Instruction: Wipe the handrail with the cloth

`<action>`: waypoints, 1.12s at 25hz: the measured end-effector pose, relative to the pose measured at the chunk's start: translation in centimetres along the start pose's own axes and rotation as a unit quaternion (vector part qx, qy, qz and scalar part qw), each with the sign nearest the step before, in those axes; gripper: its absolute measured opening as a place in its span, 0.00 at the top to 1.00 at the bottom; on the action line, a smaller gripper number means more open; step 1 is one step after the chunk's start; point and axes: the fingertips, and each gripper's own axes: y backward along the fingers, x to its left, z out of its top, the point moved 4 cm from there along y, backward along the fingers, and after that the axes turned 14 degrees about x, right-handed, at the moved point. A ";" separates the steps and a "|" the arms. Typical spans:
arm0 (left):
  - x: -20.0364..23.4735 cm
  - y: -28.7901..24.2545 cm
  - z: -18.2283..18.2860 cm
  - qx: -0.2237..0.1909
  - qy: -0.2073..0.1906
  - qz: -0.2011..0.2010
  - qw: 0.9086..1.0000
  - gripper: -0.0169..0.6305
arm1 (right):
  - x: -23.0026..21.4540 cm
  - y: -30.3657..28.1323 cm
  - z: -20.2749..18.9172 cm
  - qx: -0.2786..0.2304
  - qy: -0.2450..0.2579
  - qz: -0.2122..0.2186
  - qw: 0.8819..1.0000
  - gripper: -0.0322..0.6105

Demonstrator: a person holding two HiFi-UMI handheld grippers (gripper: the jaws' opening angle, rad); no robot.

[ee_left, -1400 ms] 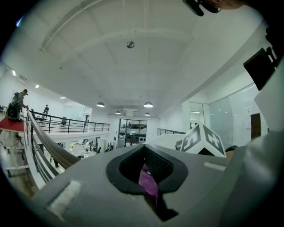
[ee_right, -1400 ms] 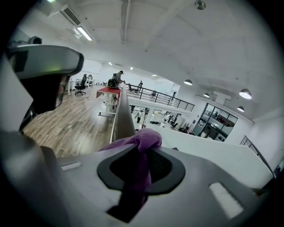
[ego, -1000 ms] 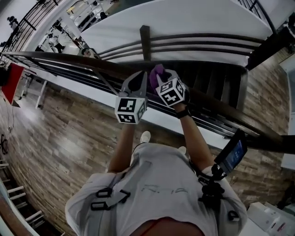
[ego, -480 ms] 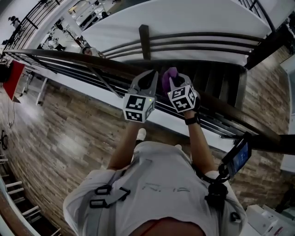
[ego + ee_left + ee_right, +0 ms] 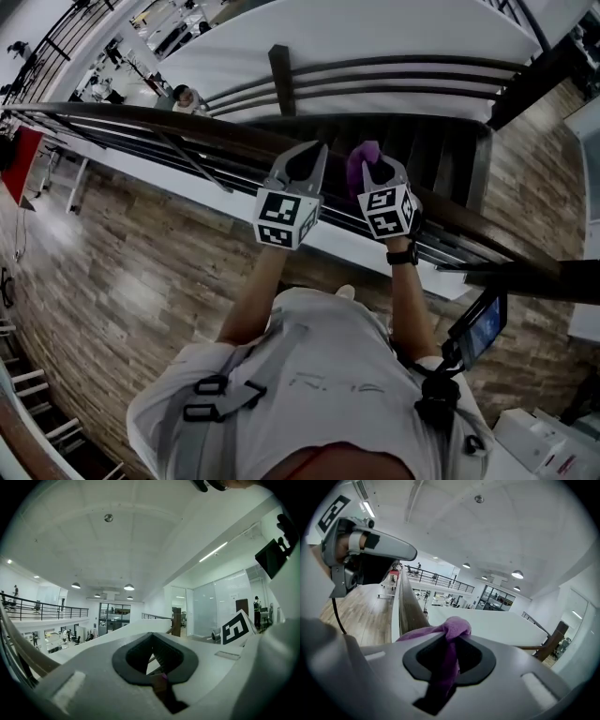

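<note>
The dark wooden handrail runs from the upper left down to the right edge in the head view. My right gripper is shut on a purple cloth, which it holds against the rail's top. In the right gripper view the cloth bunches out of the jaws of the right gripper, and the rail stretches away to the left. My left gripper hovers over the rail just left of the right one. Its jaws are shut on nothing, as the left gripper view shows.
Beyond the rail are dark stair treads, a white sloped wall and a brown post. Wood-plank floor lies under the person. A small screen hangs at the person's right side. A hall with desks lies far below.
Both grippers have slid to the right along the handrail, the right one dragging the purple cloth with it. The left stays beside it, still shut.
</note>
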 end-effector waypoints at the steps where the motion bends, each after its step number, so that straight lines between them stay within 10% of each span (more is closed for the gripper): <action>1: -1.0 -0.4 0.0 0.000 -0.003 -0.008 1.000 0.97 | -0.6 0.6 -0.8 0.000 -0.004 -0.006 1.000 0.86; 12: -15.9 -6.9 0.0 0.019 -0.046 -0.141 0.989 0.97 | -10.4 7.8 -13.1 0.030 -0.091 -0.117 0.989 0.86; 28: -40.9 -13.3 0.0 0.032 -0.119 -0.355 0.927 0.97 | -31.2 20.5 -37.4 0.119 -0.252 -0.337 0.899 0.86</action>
